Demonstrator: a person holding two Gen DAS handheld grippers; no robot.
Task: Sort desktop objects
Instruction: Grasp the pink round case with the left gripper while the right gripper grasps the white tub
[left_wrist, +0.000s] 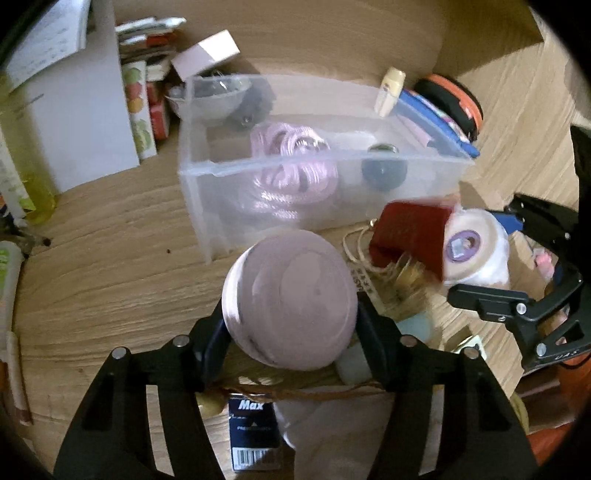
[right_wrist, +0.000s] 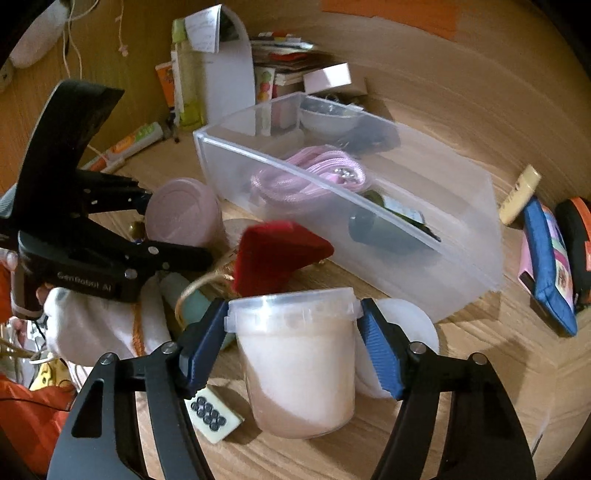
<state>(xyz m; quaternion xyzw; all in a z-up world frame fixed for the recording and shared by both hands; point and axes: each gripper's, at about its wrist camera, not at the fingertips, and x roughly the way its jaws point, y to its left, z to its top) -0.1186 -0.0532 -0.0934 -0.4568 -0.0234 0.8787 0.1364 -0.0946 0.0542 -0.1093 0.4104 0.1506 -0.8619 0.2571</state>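
Observation:
In the left wrist view my left gripper (left_wrist: 291, 325) is shut on a round mauve case (left_wrist: 291, 299), one black finger on each side of it. The right wrist view shows the same case (right_wrist: 181, 212) between those fingers at the left. My right gripper (right_wrist: 291, 332) is shut on a translucent lidded jar (right_wrist: 299, 365) of pale pink stuff, its blue pads (right_wrist: 201, 350) against the lid's rim. A clear plastic bin (left_wrist: 314, 159) (right_wrist: 317, 177) stands behind both and holds a pink cord (right_wrist: 306, 173) and a dark bottle (right_wrist: 369, 225). A red velvet box (right_wrist: 273, 247) lies between the grippers.
A mahjong tile (right_wrist: 214, 413) lies by the jar, and a battery pack (left_wrist: 251, 428) under the left gripper. White cloth (right_wrist: 92, 325) and string clutter the near left. A blue pouch (right_wrist: 550, 266), an orange-black case (left_wrist: 454, 103) and a cream tube (right_wrist: 521, 195) sit right of the bin. Books (right_wrist: 280, 62) stand behind it.

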